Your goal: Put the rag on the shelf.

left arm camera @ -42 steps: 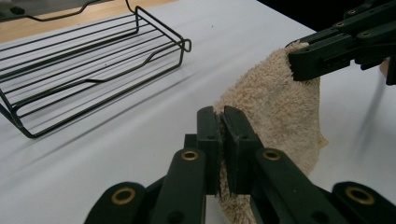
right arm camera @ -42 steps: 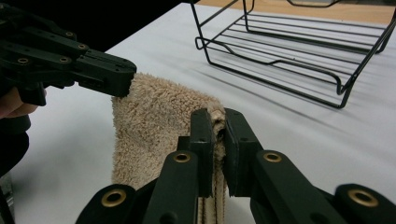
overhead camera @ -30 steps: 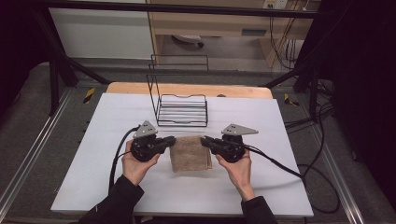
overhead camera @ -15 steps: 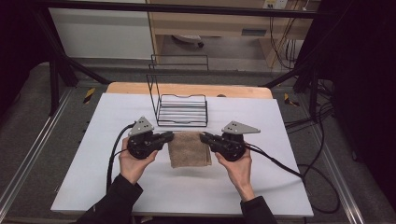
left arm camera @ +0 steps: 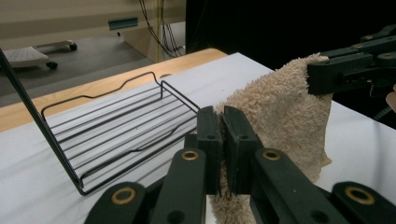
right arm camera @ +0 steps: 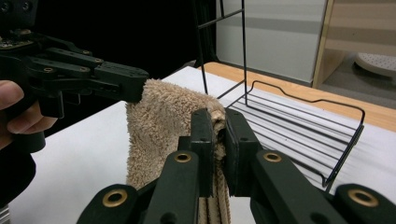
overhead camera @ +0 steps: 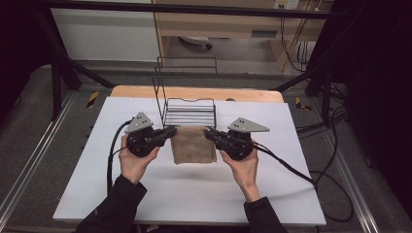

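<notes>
Two grippers, left gripper [overhead camera: 171, 131] and right gripper [overhead camera: 208, 132], each pinch a far corner of the beige towel [overhead camera: 193, 144], now carried farther from the person, touching the wire rack [overhead camera: 189, 112], seemingly bound there.

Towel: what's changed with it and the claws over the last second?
Both claws, left and right, carried the towel away from the person toward the rack; its far edge now sits right at the rack's front. The gripper views show that edge lifted, the rest hanging. Each claw stays shut on a far corner. The rack and table have not moved.
</notes>
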Available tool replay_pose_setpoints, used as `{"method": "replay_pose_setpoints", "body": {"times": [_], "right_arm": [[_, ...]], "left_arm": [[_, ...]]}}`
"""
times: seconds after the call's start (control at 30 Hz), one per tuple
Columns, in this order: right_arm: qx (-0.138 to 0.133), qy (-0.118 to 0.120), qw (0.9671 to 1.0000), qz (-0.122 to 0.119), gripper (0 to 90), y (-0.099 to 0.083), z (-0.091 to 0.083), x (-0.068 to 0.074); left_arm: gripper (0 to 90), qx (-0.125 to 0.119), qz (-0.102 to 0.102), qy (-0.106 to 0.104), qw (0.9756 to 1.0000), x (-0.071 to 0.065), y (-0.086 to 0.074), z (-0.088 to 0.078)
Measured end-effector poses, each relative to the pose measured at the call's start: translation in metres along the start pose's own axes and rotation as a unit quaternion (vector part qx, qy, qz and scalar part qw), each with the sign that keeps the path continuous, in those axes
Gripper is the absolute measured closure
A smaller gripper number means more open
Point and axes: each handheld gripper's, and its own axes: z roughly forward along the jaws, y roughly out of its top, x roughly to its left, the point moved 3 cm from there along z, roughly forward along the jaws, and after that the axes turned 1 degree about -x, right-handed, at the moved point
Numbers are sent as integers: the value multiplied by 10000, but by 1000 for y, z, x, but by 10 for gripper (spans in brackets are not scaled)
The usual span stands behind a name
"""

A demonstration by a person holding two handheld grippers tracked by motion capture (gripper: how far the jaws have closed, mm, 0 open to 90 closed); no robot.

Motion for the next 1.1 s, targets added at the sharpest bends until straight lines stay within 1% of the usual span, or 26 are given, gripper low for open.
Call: {"method": "replay_pose_setpoints", "body": {"times": [0.27,0.53,0.73,0.87,1.0,1.1], "right_arm": [[-169,-40,9998,-30,839,11,0,-1],[-298,-112,9995,-66,839,19,0,-2],[-431,-180,9988,-140,839,30,1,-3],[-500,-205,9984,-156,839,38,3,-3],[-562,-215,9980,-187,840,44,4,-3],[-591,-250,9976,-251,840,48,5,-2]], "left_arm": [[858,-175,60,36,9998,1,12,-2],[859,-305,57,68,9995,2,21,-3],[859,-458,42,98,9989,5,29,-4],[859,-568,60,118,9983,7,37,-6],[860,-622,67,128,9980,9,42,-8],[860,-657,101,179,9976,10,47,-9]]}}
